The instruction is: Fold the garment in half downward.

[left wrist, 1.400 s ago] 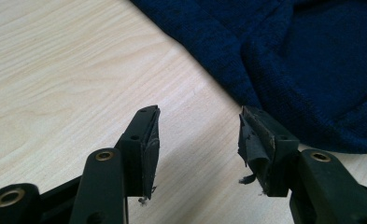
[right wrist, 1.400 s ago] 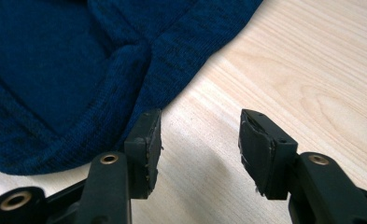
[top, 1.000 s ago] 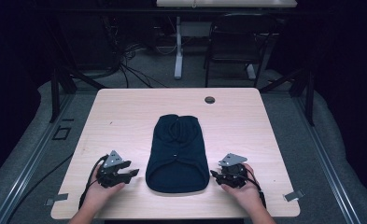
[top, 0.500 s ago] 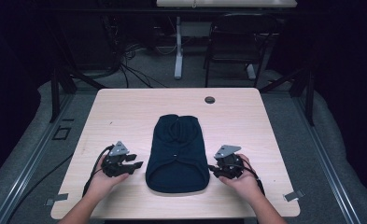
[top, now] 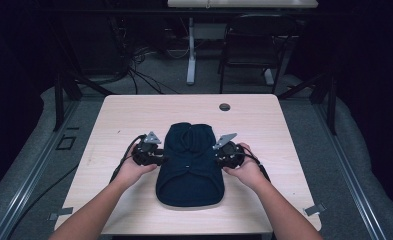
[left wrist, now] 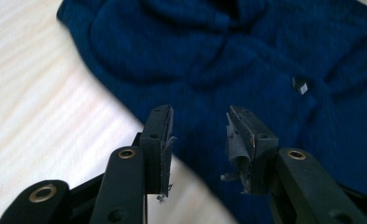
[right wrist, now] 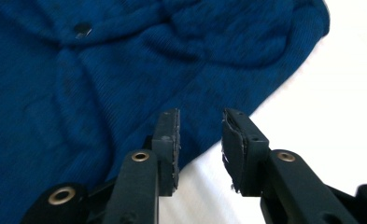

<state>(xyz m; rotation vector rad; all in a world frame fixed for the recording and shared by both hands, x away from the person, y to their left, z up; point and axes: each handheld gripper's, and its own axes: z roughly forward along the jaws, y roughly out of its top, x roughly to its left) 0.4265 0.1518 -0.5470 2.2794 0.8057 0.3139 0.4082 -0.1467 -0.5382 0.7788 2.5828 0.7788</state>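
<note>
With both grippers half-closing over its side edges and nothing pinched yet, the left gripper (left wrist: 197, 140) and right gripper (right wrist: 200, 140) should each catch only the sweater (top: 190, 160) edge, level and together, off the table (top: 284, 130).

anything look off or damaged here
Mostly tidy: the folded blue garment lies flat on the table. One oddity is the pad lining on the left gripper, frayed and peeling at its lower edge; the right gripper shows a ragged pad too. Both have been closing, with nothing gripped yet.
</note>
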